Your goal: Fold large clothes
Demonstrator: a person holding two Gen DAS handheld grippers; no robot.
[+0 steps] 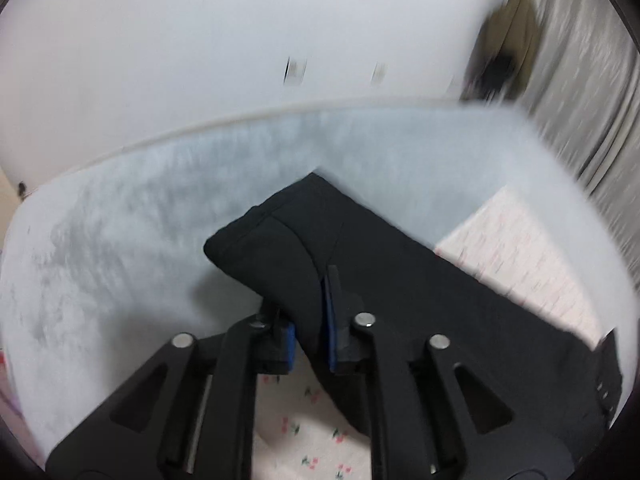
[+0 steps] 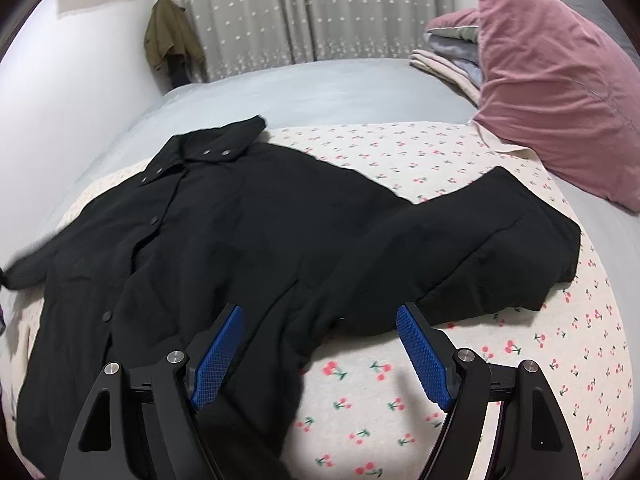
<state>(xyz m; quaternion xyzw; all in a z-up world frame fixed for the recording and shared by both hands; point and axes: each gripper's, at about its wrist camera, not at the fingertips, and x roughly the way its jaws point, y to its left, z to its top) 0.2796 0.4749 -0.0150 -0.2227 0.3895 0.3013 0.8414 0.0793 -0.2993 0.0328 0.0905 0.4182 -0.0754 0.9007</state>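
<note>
Since the sleeve must swing in for the fold, L wrist view: left gripper (image 1: 310,338) is pinching the black coat's (image 1: 400,280) sleeve cuff (image 1: 272,248) over the bed. R wrist view: right gripper (image 2: 316,360) is hovering wide open, empty, above the coat spread flat on the cherry-print sheet (image 2: 440,380), likely lining up on the other sleeve (image 2: 480,248).

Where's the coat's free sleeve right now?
Right wrist view: the sleeve lies flat on the cherry sheet, right of the coat, below the pink pillow.
</note>
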